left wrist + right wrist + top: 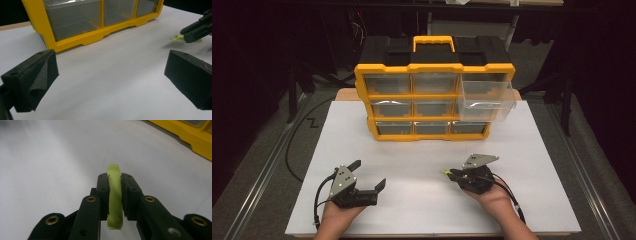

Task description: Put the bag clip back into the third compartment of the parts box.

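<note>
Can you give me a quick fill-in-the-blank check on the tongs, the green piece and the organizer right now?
1. The right tongs are shut on a small ____ strip.
2. The left tongs stand ____ with nothing between them.
3. On the yellow organizer, one clear drawer is pulled out, in the top row at the ____.

Missing words: green; open; right
</note>
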The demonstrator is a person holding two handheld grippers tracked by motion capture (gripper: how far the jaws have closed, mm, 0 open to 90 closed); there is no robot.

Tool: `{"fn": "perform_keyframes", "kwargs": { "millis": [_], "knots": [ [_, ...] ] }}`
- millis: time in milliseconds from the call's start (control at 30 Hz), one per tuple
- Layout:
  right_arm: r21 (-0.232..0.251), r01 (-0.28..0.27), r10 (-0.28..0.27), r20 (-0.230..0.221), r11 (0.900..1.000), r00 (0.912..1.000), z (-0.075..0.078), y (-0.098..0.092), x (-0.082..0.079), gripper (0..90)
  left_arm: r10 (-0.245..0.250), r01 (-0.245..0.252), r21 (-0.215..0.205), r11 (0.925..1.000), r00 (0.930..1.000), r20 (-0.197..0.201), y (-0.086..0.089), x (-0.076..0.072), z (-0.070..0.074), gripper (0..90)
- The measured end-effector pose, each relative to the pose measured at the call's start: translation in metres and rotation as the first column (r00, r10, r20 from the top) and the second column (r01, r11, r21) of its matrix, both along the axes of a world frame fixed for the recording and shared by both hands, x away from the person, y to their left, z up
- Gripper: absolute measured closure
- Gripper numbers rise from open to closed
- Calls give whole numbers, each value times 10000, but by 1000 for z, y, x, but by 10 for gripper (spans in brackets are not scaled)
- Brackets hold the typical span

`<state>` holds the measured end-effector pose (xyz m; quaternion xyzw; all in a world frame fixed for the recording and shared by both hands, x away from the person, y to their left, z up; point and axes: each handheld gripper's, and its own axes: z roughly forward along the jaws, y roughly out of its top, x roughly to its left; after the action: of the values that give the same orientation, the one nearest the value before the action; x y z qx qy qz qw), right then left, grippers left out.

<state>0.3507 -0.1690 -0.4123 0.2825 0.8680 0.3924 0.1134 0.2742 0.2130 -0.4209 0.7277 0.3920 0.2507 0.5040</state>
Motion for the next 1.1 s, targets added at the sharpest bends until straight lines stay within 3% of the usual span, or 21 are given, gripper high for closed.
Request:
{"fn": "perform_keyframes", "kwargs": {
  "millis": [433,767,933,1100],
  "knots": [
    [181,731,-730,-20,9972,9973,5,-49,-5,791,-61,61,8,10000,10000,-29,-1,1,-1,5],
    [579,1558,-1545,-257,9861,9877,5,-93,-8,791,-58,58,10,10000,10000,-62,-1,2,-1,5],
    [691,1626,-1607,-322,9843,9865,5,-96,-6,791,-66,66,23,10000,10000,-67,-2,3,-1,5],
    [462,1530,-1507,-506,9871,9873,10,-91,-5,791,-115,115,7,9999,9999,-97,-2,3,-2,6]
  ]
}}
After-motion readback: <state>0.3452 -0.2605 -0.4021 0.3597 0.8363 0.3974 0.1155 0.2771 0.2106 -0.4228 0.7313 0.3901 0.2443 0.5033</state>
